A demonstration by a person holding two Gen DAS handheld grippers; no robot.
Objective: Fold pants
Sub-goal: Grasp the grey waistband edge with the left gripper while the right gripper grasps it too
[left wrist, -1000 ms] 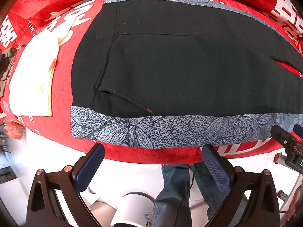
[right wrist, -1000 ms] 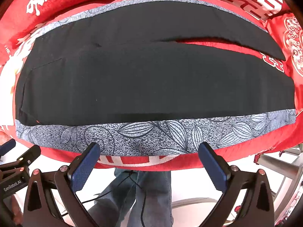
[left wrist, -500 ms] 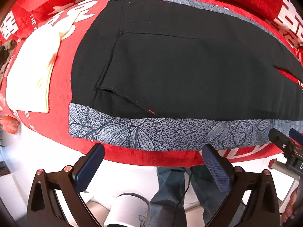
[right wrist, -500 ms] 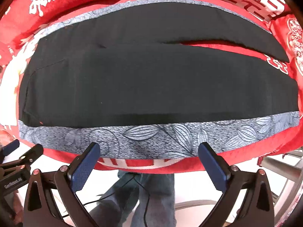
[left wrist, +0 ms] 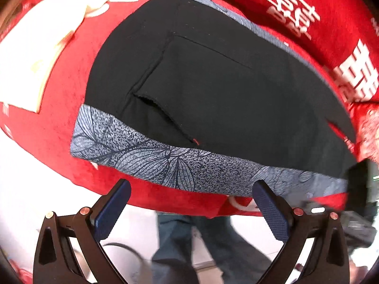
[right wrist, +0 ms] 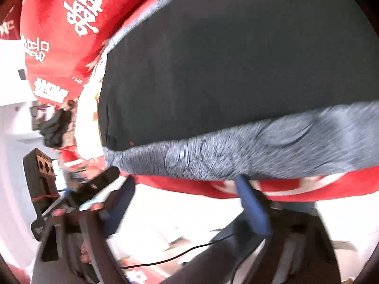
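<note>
Black pants (left wrist: 225, 99) with a grey leaf-print side stripe (left wrist: 170, 163) lie flat on a red cloth-covered table (left wrist: 59, 127). A pocket flap shows near the waist end at left. My left gripper (left wrist: 190, 209) is open and empty, just off the near table edge below the stripe. The right wrist view is blurred: the pants (right wrist: 236, 71) and stripe (right wrist: 248, 151) fill it, and my right gripper (right wrist: 187, 203) is open and empty at the table's near edge, close under the stripe. The left gripper's body (right wrist: 99, 182) shows at its left.
A folded cream-white garment (left wrist: 35, 47) lies on the red cloth left of the pants. White characters are printed on the cloth (left wrist: 291, 16). The person's jeans-clad legs (left wrist: 189, 243) stand below the table edge. A black box (right wrist: 39, 172) sits off to the left.
Both grippers have swung and tilted; the left now views the waist end closer and skewed. The right has moved fast toward the left end, blurring its view. Both stay open.
</note>
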